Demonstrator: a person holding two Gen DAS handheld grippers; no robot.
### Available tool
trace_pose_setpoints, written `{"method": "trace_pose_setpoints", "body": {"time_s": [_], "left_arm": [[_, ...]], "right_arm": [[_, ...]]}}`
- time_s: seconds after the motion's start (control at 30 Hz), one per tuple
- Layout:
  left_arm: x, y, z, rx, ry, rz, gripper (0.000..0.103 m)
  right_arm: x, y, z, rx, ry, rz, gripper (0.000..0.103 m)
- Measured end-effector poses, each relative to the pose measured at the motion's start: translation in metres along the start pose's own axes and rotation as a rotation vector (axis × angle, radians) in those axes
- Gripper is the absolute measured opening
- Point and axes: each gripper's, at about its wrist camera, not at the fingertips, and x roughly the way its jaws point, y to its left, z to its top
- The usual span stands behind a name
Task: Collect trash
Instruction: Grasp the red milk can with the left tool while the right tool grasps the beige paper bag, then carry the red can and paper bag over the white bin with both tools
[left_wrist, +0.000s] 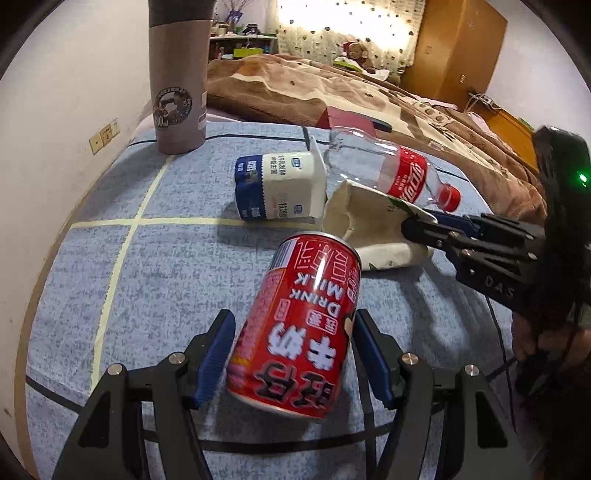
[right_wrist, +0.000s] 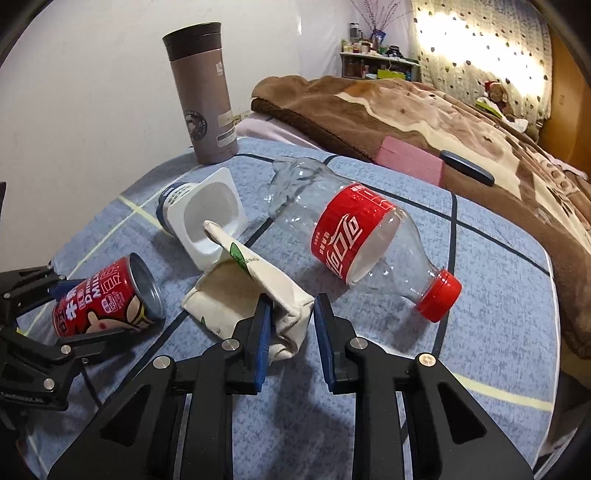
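Observation:
A red milk-drink can (left_wrist: 295, 325) lies between the fingers of my left gripper (left_wrist: 293, 332); the right pad touches it, the left pad stands a little off. It also shows in the right wrist view (right_wrist: 107, 299). My right gripper (right_wrist: 291, 310) straddles the folded end of a cream cloth bag (right_wrist: 251, 288), jaws a little apart, left pad against the cloth. The bag also shows in the left wrist view (left_wrist: 369, 225). An empty cola bottle (right_wrist: 354, 232) with a red cap and a white and blue yogurt cup (right_wrist: 207, 218) lie on the blue checked bedsheet (right_wrist: 480, 295).
A tall brown thermos (right_wrist: 207, 92) stands upright at the back near the white wall. A brown blanket (right_wrist: 406, 107), a pink box (right_wrist: 410, 157) and a dark remote (right_wrist: 467, 166) lie behind the trash. The mattress edge drops off on the right.

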Motion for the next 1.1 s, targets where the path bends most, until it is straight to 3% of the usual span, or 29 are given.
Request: {"method": "trace_pose_setpoints", "body": {"time_s": [0.13, 0.6, 1.1], "left_arm": [[0.001, -0.003, 0.000, 0.012, -0.002, -0.005, 0.061], [-0.018, -0.013, -0.008, -0.031, -0.055, -0.010, 0.055], [-0.040, -0.056, -0.013, 0.006, -0.102, -0.042, 0.055]], "right_arm": [[-0.005, 0.003, -0.004, -0.003, -0.015, -0.002, 0.023], [-0.039, 0.005, -0.018, 0.073, -0.107, -0.094, 0.022], [-0.082, -0.011, -0.042, 0.185, -0.184, -0.130, 0.023]]}}
